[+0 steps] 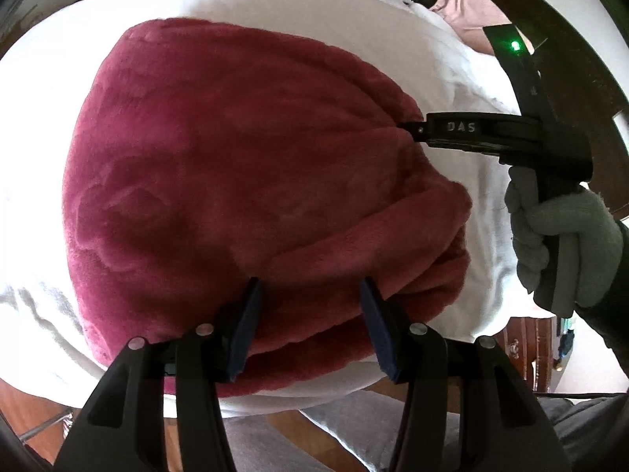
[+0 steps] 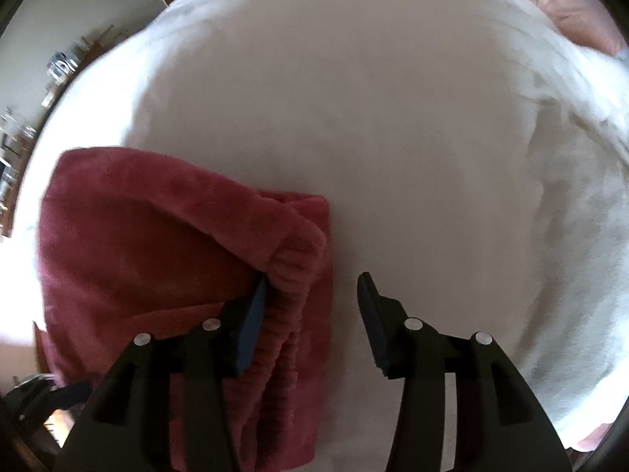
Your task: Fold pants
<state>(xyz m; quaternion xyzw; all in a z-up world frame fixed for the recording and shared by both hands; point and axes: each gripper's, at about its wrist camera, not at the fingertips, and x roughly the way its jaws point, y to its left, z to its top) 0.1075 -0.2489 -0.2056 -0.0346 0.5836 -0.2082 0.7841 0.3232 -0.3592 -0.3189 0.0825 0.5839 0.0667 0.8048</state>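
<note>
Fleece fills the left wrist view: the maroon pants lie bunched on the white bed sheet, their near fold passing between the left gripper, whose spread pads flank it without visibly pinching, probably settling the fold. To its right, a gloved hand steers the right gripper against the cloth edge.

In the right wrist view, the right gripper stands released; its left pad touches the elastic waistband, bare sheet ahead. Nothing obstructs.
</note>
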